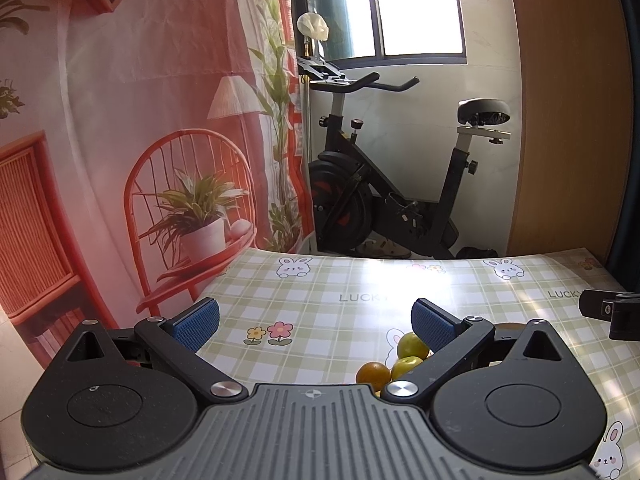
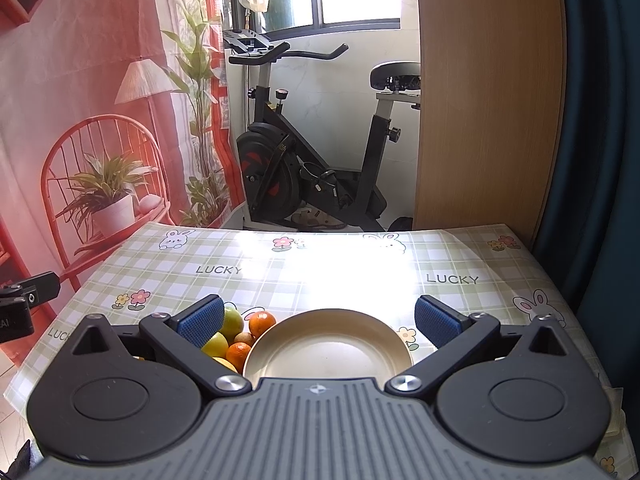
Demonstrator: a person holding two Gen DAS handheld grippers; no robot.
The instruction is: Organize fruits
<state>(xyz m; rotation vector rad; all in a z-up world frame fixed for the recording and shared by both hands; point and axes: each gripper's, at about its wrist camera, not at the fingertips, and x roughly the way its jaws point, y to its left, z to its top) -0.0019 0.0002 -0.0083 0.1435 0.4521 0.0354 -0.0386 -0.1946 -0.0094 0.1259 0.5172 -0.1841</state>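
Fruits, a small heap of round orange citrus (image 2: 262, 323) and smooth yellow-green ones (image 2: 232, 322), sit on the table just left of the shallow cream-coloured round plate (image 2: 328, 344), the nearest orange touching or almost touching its rim. You hold the right gripper (image 2: 319, 322) above the near edge of that plate with its blue-padded fingers (image 2: 202, 322) spread wide apart and nothing between them; the left pad already overlaps the heap in the right wrist view. Your left gripper (image 1: 316, 322) is likewise spread wide and empty, with the same pile low beside its right pad: one orange fruit (image 1: 373, 373) and two green ones (image 1: 412, 345) show there, the rest hidden behind the finger. Nothing is in the plate, so the sorting looks barely begun. The risks, as I judge them: round fruit packed together will roll if you nudge one while closing on its neighbour, and the glossy green-checked tablecloth with rabbits and flowers (image 2: 360, 276) gives little to stop it before the far edge. A pad catching the plate rim could tip or slide it. Strong glare from the window washes out the cloth beyond the plate. Farther off stand a black exercise bike (image 2: 312, 160) and a red printed backdrop (image 2: 80, 80).
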